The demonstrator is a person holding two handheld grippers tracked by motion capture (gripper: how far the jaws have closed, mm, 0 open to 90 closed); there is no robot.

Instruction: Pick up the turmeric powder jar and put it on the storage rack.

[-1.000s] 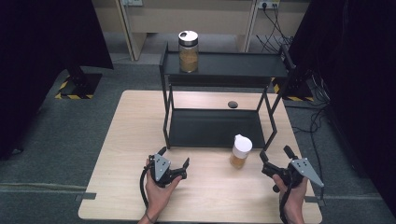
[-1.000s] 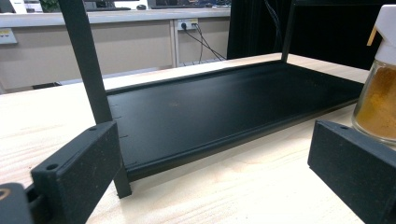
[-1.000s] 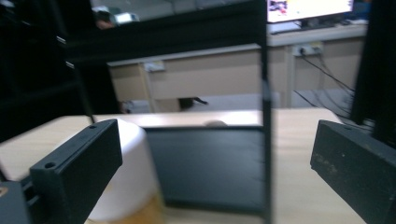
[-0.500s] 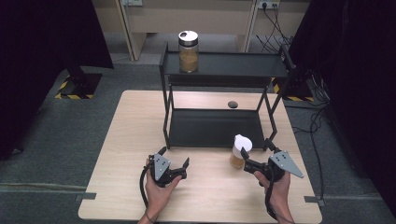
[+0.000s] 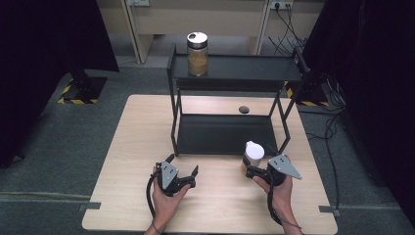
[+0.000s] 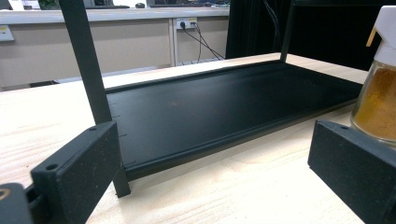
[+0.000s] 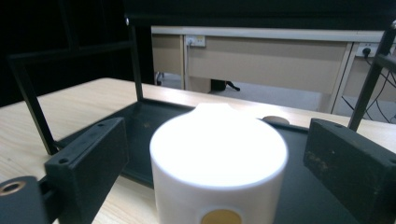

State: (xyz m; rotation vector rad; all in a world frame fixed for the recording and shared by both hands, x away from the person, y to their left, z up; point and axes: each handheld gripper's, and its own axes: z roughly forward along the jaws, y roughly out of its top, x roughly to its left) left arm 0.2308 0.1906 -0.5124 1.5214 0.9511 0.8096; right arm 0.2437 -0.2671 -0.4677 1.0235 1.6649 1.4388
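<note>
Item 1: small spice jar (image 5: 252, 157), white cap, yellow-brown powder inside. Stands upright on the wooden table (image 5: 122, 166), just in front of the black rack's (image 5: 225, 132) lower shelf, toward its right end. In the right gripper view the jar (image 7: 218, 168) sits between the 2 jaws, a gap showing on each side.

Item 2: right gripper (image 5: 250, 171), held in the person's right hand (image 5: 281, 188). Jaws spread wide, flanking the jar, not touching it.

Item 3: left gripper (image 5: 182, 164), held in the left hand (image 5: 166, 196). Jaws wide apart, nothing between them; rests low at the table, near the rack's front left post.

Item 4: larger jar (image 5: 197, 54), white lid, brown contents. Upright on the rack's top shelf, left part.

Item 5: small dark round object (image 5: 243, 109) on the table behind the lower shelf.
</note>
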